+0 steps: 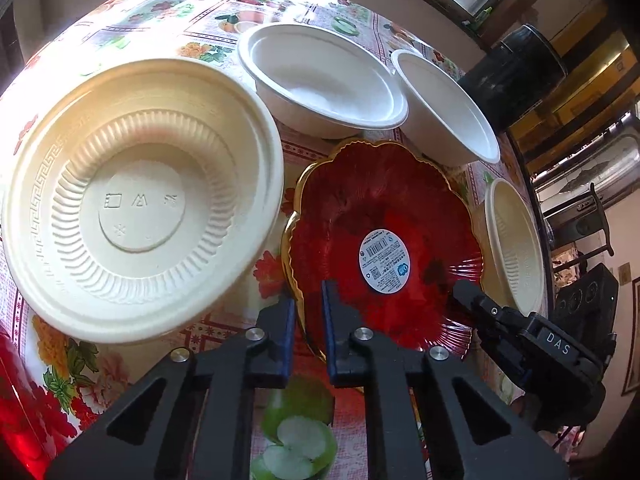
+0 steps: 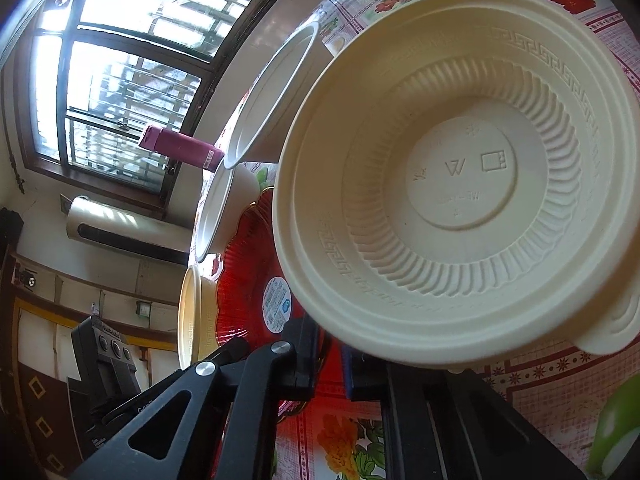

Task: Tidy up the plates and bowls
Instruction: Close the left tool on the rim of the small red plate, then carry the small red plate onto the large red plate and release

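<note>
Your biggest piece is the cream ribbed bowl, lying tilted over the tabletop toward its left edge, its embossed inside facing you. Next to it, nearer the right edge, sits the red scalloped plate with a gold rim and a round white sticker in its middle. Beyond the plate, toward the far edge, two white bowls stand side by side, and a second cream bowl sits at the right edge. Your left gripper is pinched narrow on the red plate's near rim. Your right gripper reaches the plate too; I cannot tell its grip.
</note>
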